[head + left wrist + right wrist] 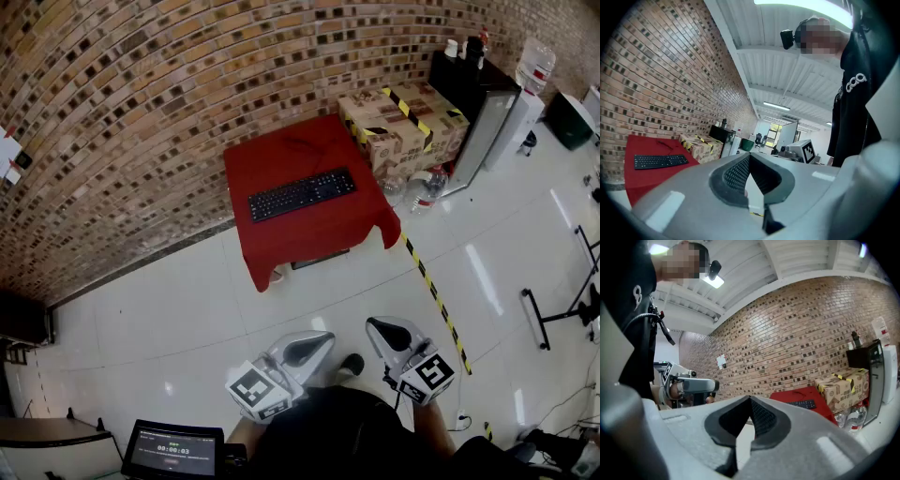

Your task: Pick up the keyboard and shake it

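The keyboard (pixel 302 194) was judged light, rigid, best gripped at both ends; the left claw (pixel 319 343) and right claw (pixel 377 327) were seen pressed together, empty.

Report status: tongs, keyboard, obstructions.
Left tongs shut, empty; right tongs shut, empty, both near the body. Keyboard flat on red table, untouched, well ahead. Cardboard box beside table; nothing seen on the floor between.
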`<state>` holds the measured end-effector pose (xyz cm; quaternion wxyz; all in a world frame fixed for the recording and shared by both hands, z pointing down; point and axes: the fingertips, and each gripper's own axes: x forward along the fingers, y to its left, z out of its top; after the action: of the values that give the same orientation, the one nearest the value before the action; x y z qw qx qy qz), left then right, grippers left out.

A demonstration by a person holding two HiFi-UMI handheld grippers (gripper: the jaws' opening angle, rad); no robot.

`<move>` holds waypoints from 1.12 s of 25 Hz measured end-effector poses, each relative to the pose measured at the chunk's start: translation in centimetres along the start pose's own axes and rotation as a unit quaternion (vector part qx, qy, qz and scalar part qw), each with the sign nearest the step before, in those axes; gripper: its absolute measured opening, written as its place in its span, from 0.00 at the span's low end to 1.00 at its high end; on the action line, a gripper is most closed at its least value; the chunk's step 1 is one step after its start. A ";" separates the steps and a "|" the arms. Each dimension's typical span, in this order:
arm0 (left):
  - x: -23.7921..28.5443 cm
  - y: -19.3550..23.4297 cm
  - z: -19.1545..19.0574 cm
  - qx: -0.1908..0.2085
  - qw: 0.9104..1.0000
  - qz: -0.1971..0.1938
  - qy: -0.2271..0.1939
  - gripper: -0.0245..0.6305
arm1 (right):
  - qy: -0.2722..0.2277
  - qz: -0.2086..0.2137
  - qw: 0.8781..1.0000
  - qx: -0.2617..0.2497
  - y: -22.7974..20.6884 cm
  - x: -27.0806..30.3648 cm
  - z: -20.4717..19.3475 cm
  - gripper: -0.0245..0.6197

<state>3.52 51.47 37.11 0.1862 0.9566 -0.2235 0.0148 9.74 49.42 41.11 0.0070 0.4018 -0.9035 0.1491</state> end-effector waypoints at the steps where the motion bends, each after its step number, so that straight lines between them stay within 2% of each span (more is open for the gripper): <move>1: -0.2 0.7 0.1 -0.002 1.000 0.004 -0.003 0.06 | -0.001 0.002 1.000 -0.001 -0.1 0.6 0.1 0.02; 7: -0.4 5.8 1.0 -0.018 0.999 0.020 -0.019 0.06 | 0.012 0.008 1.000 -0.013 -1.2 4.9 0.5 0.02; 12: 1.0 11.1 3.1 -0.025 0.999 0.004 -0.035 0.06 | 0.013 -0.006 1.000 -0.028 -3.1 8.8 2.7 0.02; 17: 1.7 16.6 6.3 -0.031 0.998 -0.012 -0.060 0.06 | 0.034 -0.029 0.998 -0.045 -5.5 13.6 4.1 0.02; 21: 1.2 20.7 7.8 -0.033 0.997 -0.015 -0.065 0.06 | 0.053 -0.030 0.996 -0.060 -5.7 17.6 4.8 0.02; 28: 0.6 25.3 8.0 -0.055 0.996 0.008 -0.071 0.06 | 0.082 -0.020 0.995 -0.055 -6.5 21.4 4.2 0.02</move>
<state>-7.36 27.34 38.55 0.2218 0.9418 -0.2446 -0.0634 0.45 28.67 41.60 0.1061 0.4049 -0.8986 0.1314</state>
